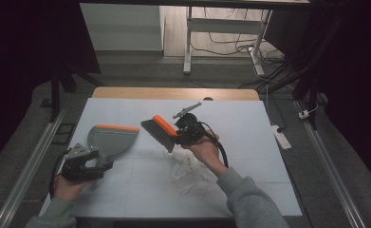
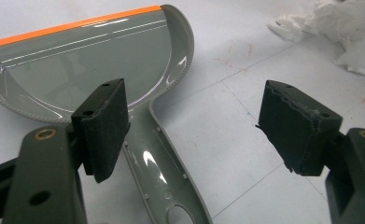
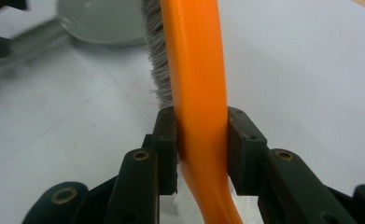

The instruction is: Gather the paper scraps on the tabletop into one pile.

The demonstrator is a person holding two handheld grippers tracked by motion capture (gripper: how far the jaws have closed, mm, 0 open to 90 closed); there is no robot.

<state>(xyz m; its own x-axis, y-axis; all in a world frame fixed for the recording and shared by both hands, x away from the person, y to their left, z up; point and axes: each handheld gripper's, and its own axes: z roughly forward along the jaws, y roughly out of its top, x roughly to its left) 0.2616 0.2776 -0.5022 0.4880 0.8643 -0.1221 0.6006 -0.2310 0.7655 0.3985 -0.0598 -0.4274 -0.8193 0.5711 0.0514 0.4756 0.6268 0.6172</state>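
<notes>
Brush (image 1: 160,132) with an orange handle and grey bristles is held above the middle of the white table (image 1: 249,142), bristles slanting down toward the near left. The right gripper (image 1: 185,129) pinches its handle — in the right gripper view both black pads press flat against the orange handle (image 3: 200,93).

Just to the left lies a grey dustpan (image 1: 111,138) with an orange lip, flat on the table, its lip on the far side and its handle pointing near-left. The left gripper (image 1: 86,164) sits low over that handle with its jaws spread wide; in the left gripper view the dustpan handle (image 2: 164,172) runs beside the left pad and nothing is gripped.

Crumpled white paper (image 1: 189,170) lies on the table beneath the right hand, near the brush. Beyond the far edge of the table stand a white desk frame (image 1: 189,42) and loose cables (image 1: 230,45) on the floor.
</notes>
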